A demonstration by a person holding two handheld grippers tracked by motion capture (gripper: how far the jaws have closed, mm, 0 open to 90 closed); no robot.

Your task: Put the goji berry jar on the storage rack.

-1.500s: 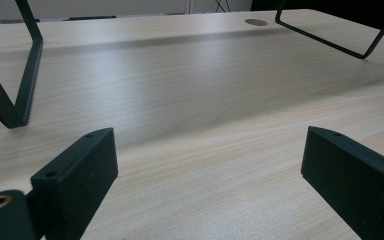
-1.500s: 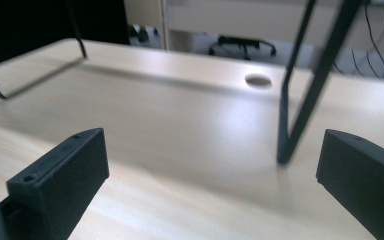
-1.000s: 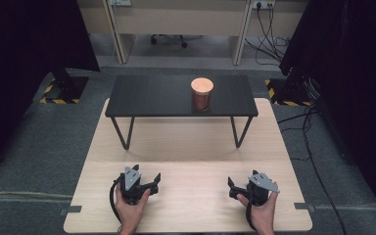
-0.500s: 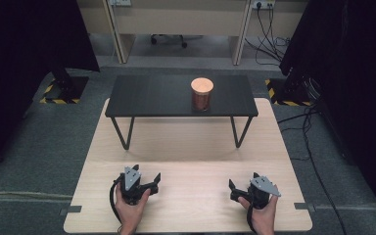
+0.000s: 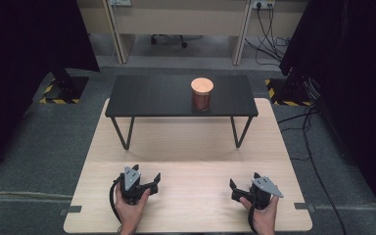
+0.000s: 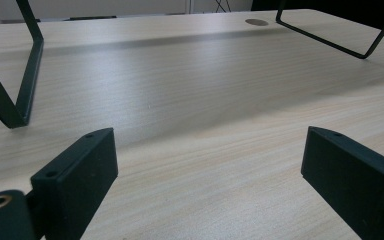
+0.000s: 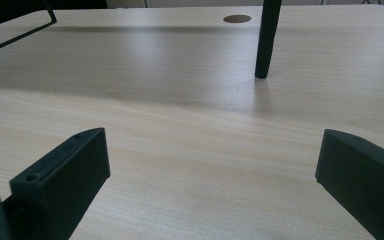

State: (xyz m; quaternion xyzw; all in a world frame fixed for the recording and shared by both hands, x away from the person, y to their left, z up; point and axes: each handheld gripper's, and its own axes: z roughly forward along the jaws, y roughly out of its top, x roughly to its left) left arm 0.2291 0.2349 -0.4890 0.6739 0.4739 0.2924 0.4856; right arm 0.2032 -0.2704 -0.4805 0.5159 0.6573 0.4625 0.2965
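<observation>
Hardly anything has shifted since a second ago; only the right gripper [image 5: 244,187] has edged slightly on the near right of the desk [image 5: 191,147]. It and the left gripper [image 5: 147,177], near left, both sit with jaws spread wide, grasping nothing. Farther off, a copper-coloured jar [image 5: 201,94] stands upright on the small black table [image 5: 152,95].

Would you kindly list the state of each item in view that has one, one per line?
Left gripper: open, empty, low over the wooden table.
Right gripper: open, empty, low over the same table.
Copper jar: upright, lid on, standing on the black bench.
Black bench: upright on the wooden table.
</observation>
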